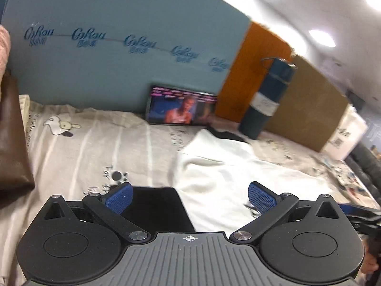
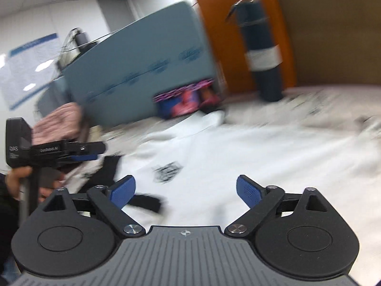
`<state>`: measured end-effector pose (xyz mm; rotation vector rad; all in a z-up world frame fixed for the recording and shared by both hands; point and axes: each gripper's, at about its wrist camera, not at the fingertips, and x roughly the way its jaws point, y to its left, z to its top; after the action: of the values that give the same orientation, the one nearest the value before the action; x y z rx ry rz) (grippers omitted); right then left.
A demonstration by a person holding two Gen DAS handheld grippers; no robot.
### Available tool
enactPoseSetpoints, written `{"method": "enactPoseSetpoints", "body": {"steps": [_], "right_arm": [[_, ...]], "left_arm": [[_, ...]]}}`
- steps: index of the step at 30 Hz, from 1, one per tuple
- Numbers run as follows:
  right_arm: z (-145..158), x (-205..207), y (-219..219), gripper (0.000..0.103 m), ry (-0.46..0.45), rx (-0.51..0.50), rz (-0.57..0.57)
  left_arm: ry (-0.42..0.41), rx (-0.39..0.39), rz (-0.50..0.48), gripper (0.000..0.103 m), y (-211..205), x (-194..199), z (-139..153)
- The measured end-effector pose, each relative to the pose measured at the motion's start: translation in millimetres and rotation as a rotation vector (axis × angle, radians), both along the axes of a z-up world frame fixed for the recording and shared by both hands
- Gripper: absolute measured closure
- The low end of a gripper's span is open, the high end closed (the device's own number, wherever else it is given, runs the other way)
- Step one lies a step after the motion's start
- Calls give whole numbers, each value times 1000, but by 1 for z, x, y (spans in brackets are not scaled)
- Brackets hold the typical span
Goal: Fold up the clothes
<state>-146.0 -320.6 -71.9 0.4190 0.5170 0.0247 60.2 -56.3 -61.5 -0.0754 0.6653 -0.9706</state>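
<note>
A white garment (image 1: pixel 238 174) with black trim (image 1: pixel 162 205) lies spread on the printed bed sheet (image 1: pixel 83 147). My left gripper (image 1: pixel 190 197) hangs just above the garment's near edge. Its jaws stand wide open, with nothing between the blue pads (image 1: pixel 119 197). In the blurred right wrist view the same white garment (image 2: pixel 238 155) shows a small black print (image 2: pixel 166 170) and black trim (image 2: pixel 145 202). My right gripper (image 2: pixel 186 191) hovers over it, open and empty. At that view's left edge a hand (image 2: pixel 19 178) holds the left gripper (image 2: pixel 95 152).
A tablet (image 1: pixel 181 106) with a lit screen leans on the blue panel (image 1: pixel 119 59) at the back. A dark blue bottle (image 1: pixel 266 100) stands by the orange board (image 1: pixel 257 71) and cardboard (image 1: pixel 304 109). A brown bag (image 1: pixel 12 143) hangs at the left.
</note>
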Motion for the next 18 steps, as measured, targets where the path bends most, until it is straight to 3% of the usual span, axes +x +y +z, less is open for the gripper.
{"method": "enactPoseSetpoints", "body": {"steps": [2, 5, 7, 8, 9, 11, 14, 15, 16, 18], "right_arm": [[-3, 6, 12, 19, 5, 14, 50], [-9, 14, 29, 28, 29, 12, 100], [-14, 21, 36, 37, 66, -2, 101], [-18, 23, 38, 48, 84, -3, 95], [-21, 24, 39, 54, 93, -4, 92], [-25, 23, 42, 59, 89, -7, 91], [-24, 19, 43, 77, 70, 10, 115], [-23, 17, 43, 85, 59, 13, 119], [-22, 14, 44, 89, 43, 17, 123], [-17, 3, 45, 91, -3, 34, 125]], "left_arm": [[-20, -34, -92, 0, 8, -15, 0], [-108, 58, -233, 0, 3, -41, -1], [-166, 144, -286, 1, -7, -55, -7], [-195, 188, -311, 1, -12, -62, -11], [-219, 222, -328, 4, -18, -66, -15], [-238, 274, -341, 14, -27, -71, -23], [-233, 255, -348, 48, -24, -72, -29], [-237, 240, -348, 77, -22, -73, -29], [-227, 215, -347, 90, -18, -73, -27], [-231, 145, -343, 95, -8, -78, -21]]}}
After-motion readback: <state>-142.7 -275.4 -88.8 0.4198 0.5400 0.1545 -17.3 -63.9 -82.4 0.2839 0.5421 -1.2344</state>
